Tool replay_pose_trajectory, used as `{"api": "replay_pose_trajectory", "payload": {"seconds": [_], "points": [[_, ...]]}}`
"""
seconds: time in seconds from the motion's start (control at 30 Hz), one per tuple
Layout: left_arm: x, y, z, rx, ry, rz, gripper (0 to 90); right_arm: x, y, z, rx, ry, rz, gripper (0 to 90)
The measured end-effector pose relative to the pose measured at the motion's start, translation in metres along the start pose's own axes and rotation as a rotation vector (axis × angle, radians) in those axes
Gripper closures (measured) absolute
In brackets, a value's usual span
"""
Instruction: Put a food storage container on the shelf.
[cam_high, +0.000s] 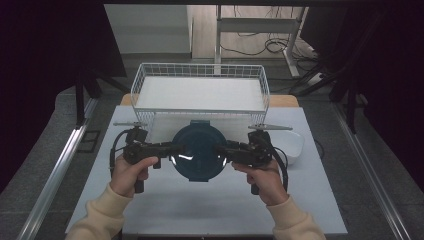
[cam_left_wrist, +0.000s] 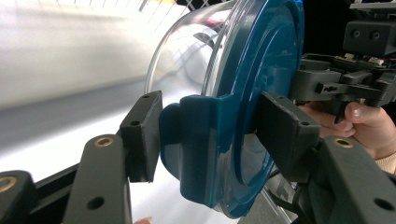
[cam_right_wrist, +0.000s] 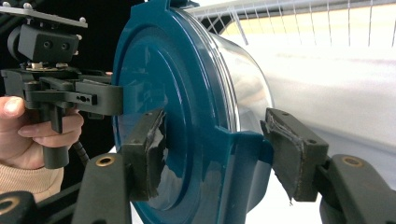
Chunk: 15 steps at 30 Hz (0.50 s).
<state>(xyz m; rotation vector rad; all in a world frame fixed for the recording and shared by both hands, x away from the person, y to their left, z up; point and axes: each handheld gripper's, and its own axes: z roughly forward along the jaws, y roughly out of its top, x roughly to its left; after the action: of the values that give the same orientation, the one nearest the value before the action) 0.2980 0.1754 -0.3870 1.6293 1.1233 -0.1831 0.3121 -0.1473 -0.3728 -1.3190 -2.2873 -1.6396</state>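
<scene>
A round container (cam_high: 197, 150) with a clear body and a dark blue lid sits mid-table, just in front of the wire basket. My left gripper (cam_high: 172, 150) is shut on its left edge and my right gripper (cam_high: 224, 151) on its right edge. In the left gripper view my left gripper (cam_left_wrist: 210, 126) pinches the lid's side clip (cam_left_wrist: 196, 149), one pad against the clip and the other on the lid's top face. In the right gripper view my right gripper (cam_right_wrist: 217, 149) clamps the opposite clip (cam_right_wrist: 243, 154) the same way. I cannot tell whether the container rests on the table.
A white wire basket (cam_high: 200, 92) with a white floor stands right behind the container. A white bowl-like object (cam_high: 293, 146) lies just right of my right hand. The grey table top (cam_high: 200, 205) is bare in front of the hands.
</scene>
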Motion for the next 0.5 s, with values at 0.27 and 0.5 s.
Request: {"api": "replay_pose_trajectory", "payload": {"seconds": [0.27, 0.5], "points": [[-0.013, 0.03, -0.006, -0.014, 0.007, 0.035, 42.3, 0.004, 0.026, -0.007, -0.036, 0.008, -0.015, 40.4], [-0.022, 0.053, -0.012, -0.03, 0.01, 0.066, 42.3, 0.009, 0.051, -0.014, -0.062, 0.009, -0.043, 40.5]]}}
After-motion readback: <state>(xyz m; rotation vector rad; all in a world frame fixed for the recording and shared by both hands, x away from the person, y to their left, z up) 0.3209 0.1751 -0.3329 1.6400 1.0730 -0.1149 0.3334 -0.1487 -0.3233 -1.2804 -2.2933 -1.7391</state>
